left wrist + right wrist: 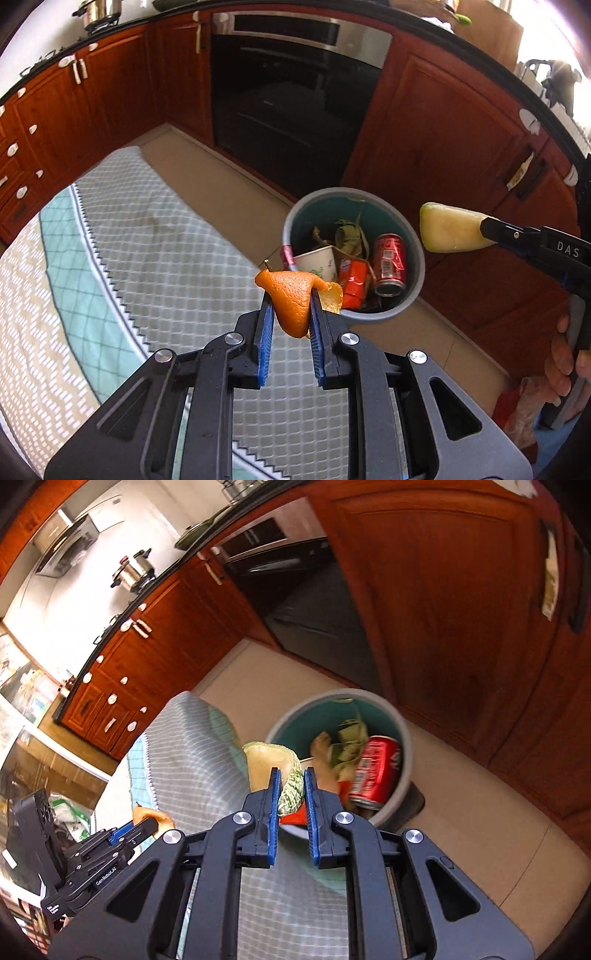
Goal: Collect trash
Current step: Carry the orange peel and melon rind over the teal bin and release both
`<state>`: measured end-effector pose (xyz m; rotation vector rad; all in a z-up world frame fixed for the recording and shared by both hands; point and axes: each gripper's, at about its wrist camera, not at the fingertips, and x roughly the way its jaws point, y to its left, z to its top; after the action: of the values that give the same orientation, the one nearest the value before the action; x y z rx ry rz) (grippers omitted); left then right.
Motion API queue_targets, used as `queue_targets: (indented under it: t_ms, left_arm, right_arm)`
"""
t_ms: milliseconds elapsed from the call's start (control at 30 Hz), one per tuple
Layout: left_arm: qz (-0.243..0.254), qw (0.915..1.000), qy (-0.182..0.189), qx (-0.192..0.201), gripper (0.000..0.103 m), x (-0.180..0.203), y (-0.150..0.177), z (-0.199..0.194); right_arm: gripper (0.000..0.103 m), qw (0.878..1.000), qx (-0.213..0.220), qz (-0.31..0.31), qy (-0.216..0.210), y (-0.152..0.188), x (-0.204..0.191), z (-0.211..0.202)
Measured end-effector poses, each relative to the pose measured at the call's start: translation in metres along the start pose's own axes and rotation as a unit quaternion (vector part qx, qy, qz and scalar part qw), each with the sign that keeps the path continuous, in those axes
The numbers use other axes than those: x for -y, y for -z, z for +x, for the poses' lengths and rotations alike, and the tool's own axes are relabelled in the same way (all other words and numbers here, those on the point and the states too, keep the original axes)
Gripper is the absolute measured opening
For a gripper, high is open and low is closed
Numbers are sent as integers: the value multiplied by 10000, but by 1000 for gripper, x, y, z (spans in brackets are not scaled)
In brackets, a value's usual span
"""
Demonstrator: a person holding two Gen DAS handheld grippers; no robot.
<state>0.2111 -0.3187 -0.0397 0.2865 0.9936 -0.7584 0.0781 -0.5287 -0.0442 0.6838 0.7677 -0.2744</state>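
Left tool point(291, 291): pinching a curled piece of orange peel point(291, 301) between its blue pads, peel standing up above the fingertips, near the rim of the bin and not over its opening.

Right tool point(290, 775): pinching a wedge of melon rind point(275, 771), pale flesh to the left, mottled green skin showing between the pads. Also showing in the left view as right tool point(484, 230), carrying the rind point(452, 232) just past the right edge of the bin rim, with a hand point(565, 358) gripping its handle at the frame edge.

Left tool, seen from the right view point(147, 825): sitting low at the left, peel point(153, 816) sticking out at its tip.

Trash bin point(413, 295): round, grey outside, teal inside, standing on the tiled floor point(461, 849) just in front of a wooden cabinet door point(443, 122). Holding a red soda can point(389, 266), a white paper cup point(317, 262), an orange packet point(354, 282) and dried leaves point(347, 236).

Patterned mat point(147, 240): lying on the floor beside the bin, under both tools.

Oven point(291, 92): sitting dark-fronted in the cabinets beyond the bin.

Steel pot point(135, 572): standing on the desk at the far left.
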Motion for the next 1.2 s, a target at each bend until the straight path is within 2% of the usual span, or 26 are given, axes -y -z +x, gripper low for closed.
queue_targets:
  t_ms: [300,567,633,700,733,1000,1200]
  left_arm:
    - [430,9979,243,-408,19,64,-40,78]
    - [437,9961,406,-655,22,79,-57,126]
    - [390,9957,417,-730,30,78,-60,134]
    - [389,9965,303,-668,62,78,-61,137]
    - [410,9972,193,-591,65,78,-59,137]
    - [359,9972,27,-652,78,68,-61,137]
    - [229,9977,38,-639,89,56,-52,117]
  right_arm:
    - [12,9994,-76,231,264,-12,44,16]
    - [12,9983,-232,329,426,-20,61,34]
    - [12,9982,-238,317,451,-22,62,38]
    - [12,9982,-245,305,465,-24,60,40]
    - [12,9981,-255,298,466,-25,60,42]
    - [12,9982,-336,233,430,-25,55,51]
    - [12,9986,-356,113,379,-28,44,56]
